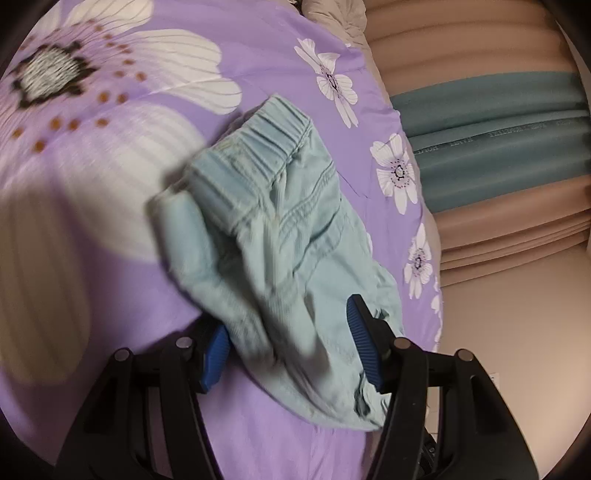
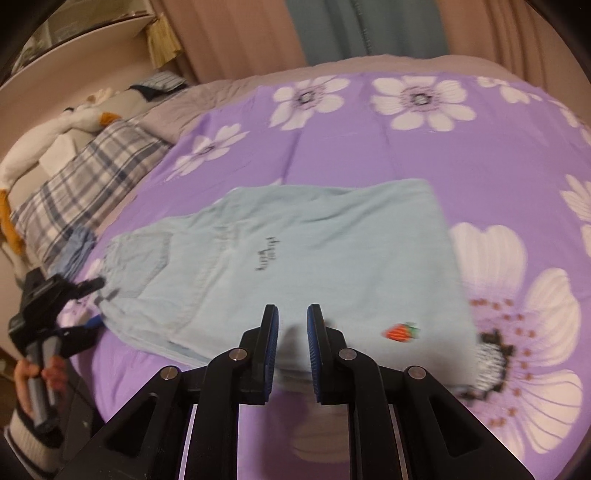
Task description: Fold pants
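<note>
Light blue pants (image 2: 295,254) lie folded flat on a purple flowered bedspread (image 2: 480,155), waistband at the left, a strawberry patch (image 2: 400,331) near the front. My right gripper (image 2: 292,321) is open, empty, just above the pants' near edge. My left gripper (image 1: 284,332) is open, its blue pads (image 1: 364,347) astride the pants' waist end (image 1: 273,229); it also shows in the right wrist view (image 2: 92,299) at the waistband.
Plaid pillow (image 2: 85,184) and a stuffed toy (image 2: 66,125) lie at the bed's left end. Pink and teal curtains (image 2: 351,29) hang behind the bed. The bed edge (image 1: 436,258) drops off at the right in the left wrist view.
</note>
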`<state>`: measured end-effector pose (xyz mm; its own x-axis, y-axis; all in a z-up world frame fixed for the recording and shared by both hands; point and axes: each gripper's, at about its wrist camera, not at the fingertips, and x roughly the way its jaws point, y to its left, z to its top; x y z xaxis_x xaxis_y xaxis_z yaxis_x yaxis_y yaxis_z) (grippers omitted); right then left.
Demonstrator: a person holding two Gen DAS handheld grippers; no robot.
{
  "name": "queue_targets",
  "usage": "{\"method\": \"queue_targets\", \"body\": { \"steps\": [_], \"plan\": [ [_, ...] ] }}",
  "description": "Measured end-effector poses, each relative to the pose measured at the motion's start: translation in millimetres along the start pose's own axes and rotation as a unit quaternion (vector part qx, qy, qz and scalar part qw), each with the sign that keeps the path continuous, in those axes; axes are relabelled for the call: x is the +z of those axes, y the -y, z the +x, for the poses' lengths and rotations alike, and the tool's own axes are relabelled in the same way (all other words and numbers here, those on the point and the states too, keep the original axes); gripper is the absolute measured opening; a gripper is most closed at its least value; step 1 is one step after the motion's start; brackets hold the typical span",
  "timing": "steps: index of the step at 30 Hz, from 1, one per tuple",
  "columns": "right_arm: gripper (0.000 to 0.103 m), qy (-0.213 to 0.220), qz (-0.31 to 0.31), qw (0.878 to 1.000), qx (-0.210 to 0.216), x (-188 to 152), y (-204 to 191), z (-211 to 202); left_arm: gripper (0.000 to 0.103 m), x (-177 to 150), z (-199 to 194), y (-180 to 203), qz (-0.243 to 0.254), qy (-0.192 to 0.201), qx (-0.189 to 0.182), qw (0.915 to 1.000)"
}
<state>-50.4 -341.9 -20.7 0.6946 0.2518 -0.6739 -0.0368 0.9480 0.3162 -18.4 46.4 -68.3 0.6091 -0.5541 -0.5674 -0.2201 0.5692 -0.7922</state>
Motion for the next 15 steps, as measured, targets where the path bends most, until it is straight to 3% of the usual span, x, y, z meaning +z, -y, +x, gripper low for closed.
{"method": "queue_targets", "body": {
  "steps": [4,5,7,12,15],
  "plan": [
    [0.014,-0.023,-0.02,1.0,0.007,16.3,-19.3,25.8,0.054,9.9,4.2,4.0,0.003,0.005,0.012,0.9999],
    [0.014,-0.025,-0.029,0.999,0.004,21.7,-24.6,31.7,0.043,11.2,3.8,2.9,0.007,0.007,0.019,0.9998],
    [0.014,-0.027,-0.044,0.999,0.004,35.6,-34.8,44.9,0.032,12.1,6.4,-0.5,0.023,0.01,0.044,0.9987],
    [0.014,-0.044,-0.055,0.997,0.007,62.4,-54.2,87.8,0.03,11.3,10.1,-5.9,0.036,0.009,0.041,0.9985],
    [0.014,-0.08,-0.044,0.996,-0.018,64.0,-56.2,118.0,0.032,12.8,11.4,-7.9,0.036,0.006,0.041,0.9985]
  ]
}}
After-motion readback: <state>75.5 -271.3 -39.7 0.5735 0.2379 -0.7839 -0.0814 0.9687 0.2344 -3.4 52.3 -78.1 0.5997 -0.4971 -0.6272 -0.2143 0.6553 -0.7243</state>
